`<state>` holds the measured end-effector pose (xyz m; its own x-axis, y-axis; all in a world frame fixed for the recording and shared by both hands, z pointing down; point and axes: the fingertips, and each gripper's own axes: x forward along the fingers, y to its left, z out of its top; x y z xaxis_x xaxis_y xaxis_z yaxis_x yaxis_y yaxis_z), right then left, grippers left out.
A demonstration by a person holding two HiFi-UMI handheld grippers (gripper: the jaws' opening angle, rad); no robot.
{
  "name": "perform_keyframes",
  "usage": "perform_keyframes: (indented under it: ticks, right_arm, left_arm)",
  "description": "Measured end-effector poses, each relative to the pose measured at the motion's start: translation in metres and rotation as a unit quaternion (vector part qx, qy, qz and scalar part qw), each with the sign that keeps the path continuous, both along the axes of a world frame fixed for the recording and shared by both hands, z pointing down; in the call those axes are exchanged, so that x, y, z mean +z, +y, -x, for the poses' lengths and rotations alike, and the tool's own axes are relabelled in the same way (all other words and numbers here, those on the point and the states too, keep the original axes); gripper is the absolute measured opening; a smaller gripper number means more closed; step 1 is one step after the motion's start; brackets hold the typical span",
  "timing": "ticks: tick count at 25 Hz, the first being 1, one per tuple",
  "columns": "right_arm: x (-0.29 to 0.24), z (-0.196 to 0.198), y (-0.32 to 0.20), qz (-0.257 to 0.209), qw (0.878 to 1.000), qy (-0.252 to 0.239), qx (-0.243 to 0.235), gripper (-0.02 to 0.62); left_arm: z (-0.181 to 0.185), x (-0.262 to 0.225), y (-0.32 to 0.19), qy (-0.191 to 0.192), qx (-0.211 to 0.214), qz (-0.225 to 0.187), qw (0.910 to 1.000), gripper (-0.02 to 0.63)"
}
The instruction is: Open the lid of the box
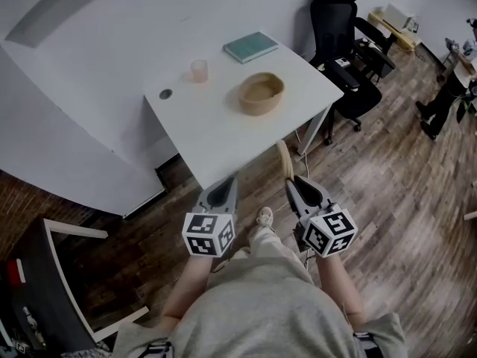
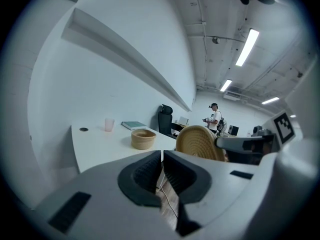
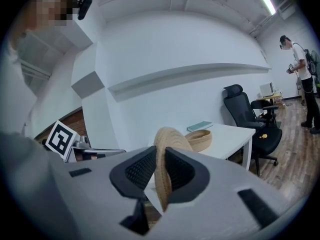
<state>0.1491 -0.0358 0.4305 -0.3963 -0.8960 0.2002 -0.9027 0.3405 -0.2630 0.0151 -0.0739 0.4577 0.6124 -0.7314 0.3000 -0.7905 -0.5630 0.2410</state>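
Note:
An open round woven box (image 1: 261,93) (image 2: 143,138) (image 3: 199,139) stands on the white table (image 1: 223,129). Its woven lid (image 1: 283,159) (image 3: 167,159) (image 2: 200,143) is held on edge in my right gripper (image 1: 296,183) (image 3: 160,173), whose jaws are shut on the lid's rim. That gripper hangs off the table's near edge, above the floor. My left gripper (image 1: 225,190) (image 2: 162,170) is beside it to the left, just short of the table edge, shut with nothing between its jaws.
On the table's far side lie a teal book (image 1: 250,47) and a pink cup (image 1: 198,70), with a cable hole (image 1: 165,94) at the left. A black office chair (image 1: 344,47) stands right of the table. A person (image 2: 215,120) stands in the background. A cabinet (image 1: 45,289) is at lower left.

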Motion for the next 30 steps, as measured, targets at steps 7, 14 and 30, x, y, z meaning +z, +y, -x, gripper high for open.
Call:
perform_keyframes:
  ticks: [7, 14, 30]
  right_arm:
    - [0.0, 0.01, 0.023, -0.002, 1.0, 0.001, -0.003, 0.063]
    - [0.002, 0.014, 0.031, -0.003, 1.0, 0.001, -0.005, 0.063]
    - [-0.001, 0.018, 0.021, -0.012, 1.0, 0.005, -0.012, 0.063]
  left_arm:
    - [0.009, 0.001, 0.024, 0.001, 0.004, 0.003, 1.0, 0.017]
    - [0.009, 0.001, 0.03, 0.001, 0.007, 0.0, 1.0, 0.017]
    - [0.013, 0.004, 0.019, 0.004, 0.007, 0.008, 0.9999, 0.017]
